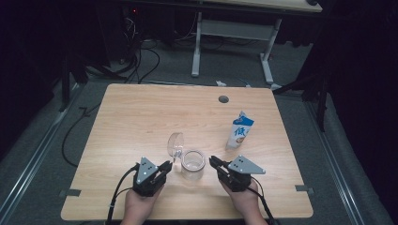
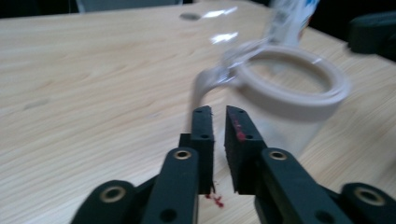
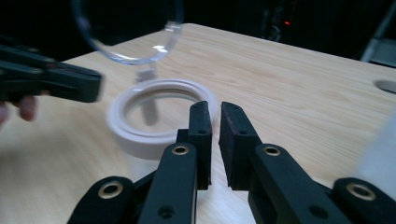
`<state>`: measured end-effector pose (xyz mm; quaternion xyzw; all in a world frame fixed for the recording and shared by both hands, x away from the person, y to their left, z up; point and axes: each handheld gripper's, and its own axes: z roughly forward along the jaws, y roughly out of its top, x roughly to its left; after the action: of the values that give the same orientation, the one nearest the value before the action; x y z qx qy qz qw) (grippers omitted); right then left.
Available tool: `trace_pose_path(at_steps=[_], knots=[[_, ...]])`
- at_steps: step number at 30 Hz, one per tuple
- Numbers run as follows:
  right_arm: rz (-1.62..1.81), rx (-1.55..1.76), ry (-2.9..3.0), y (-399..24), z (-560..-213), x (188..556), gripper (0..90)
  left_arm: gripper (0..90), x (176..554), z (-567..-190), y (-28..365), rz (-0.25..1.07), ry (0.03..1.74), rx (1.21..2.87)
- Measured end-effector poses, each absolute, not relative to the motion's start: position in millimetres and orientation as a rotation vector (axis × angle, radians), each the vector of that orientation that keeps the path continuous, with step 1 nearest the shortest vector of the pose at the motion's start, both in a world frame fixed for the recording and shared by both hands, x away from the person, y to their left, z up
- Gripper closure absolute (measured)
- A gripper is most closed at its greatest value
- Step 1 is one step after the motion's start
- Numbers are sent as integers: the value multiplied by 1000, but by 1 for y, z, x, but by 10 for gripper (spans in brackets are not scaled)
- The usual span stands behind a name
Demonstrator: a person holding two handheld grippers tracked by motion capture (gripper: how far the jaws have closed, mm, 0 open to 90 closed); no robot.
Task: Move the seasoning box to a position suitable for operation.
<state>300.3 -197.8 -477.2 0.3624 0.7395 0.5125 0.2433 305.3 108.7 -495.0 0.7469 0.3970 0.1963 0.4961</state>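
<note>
Dark curtains and a grey carpeted floor (image 1: 42, 154) with trailing cables surround a light wooden table (image 1: 136, 117), which has a round cable hole (image 1: 223, 99) near its far edge; behind it stand the white legs of another desk (image 1: 197, 47). Near the front middle of the table stands a clear glass jar (image 1: 193, 165), upright, with a pale ring around its mouth and its hinged clear lid (image 1: 175, 144) swung open and standing up at the jar's far left. Nothing can be made out inside the jar. To its right and farther back, well apart, stands a small blue and white carton (image 1: 240, 131), upright with its top folded. The left gripper (image 1: 165, 167) sits just left of the jar, its tips close to the lid's hinge; in the left gripper view its jaws stand slightly parted with nothing between them, and the jar (image 2: 289, 93) is just beyond them. The right gripper (image 1: 213, 162) sits just right of the jar, jaws likewise slightly apart and empty, the jar's rim (image 3: 159, 116) just ahead of them.
</note>
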Motion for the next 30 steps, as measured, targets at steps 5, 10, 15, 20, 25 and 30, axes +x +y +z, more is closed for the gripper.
trace_pose_path(at_steps=[5,10,15,20,25,30], knots=[[1336,1096,1972,-218,-487,307,792,657,323,-503,144,501,1009,1876],[1267,1202,1934,-231,-497,316,749,570,334,-512,169,545,1023,1869],[1181,1295,1890,-235,-507,325,711,555,334,-521,176,505,996,1869],[1094,1336,1867,-236,-509,328,655,555,336,-524,180,487,981,1870],[1024,1403,1775,-235,-503,337,430,555,324,-520,184,541,963,1859],[992,1499,1734,-233,-502,354,199,555,315,-516,182,577,937,1865]])
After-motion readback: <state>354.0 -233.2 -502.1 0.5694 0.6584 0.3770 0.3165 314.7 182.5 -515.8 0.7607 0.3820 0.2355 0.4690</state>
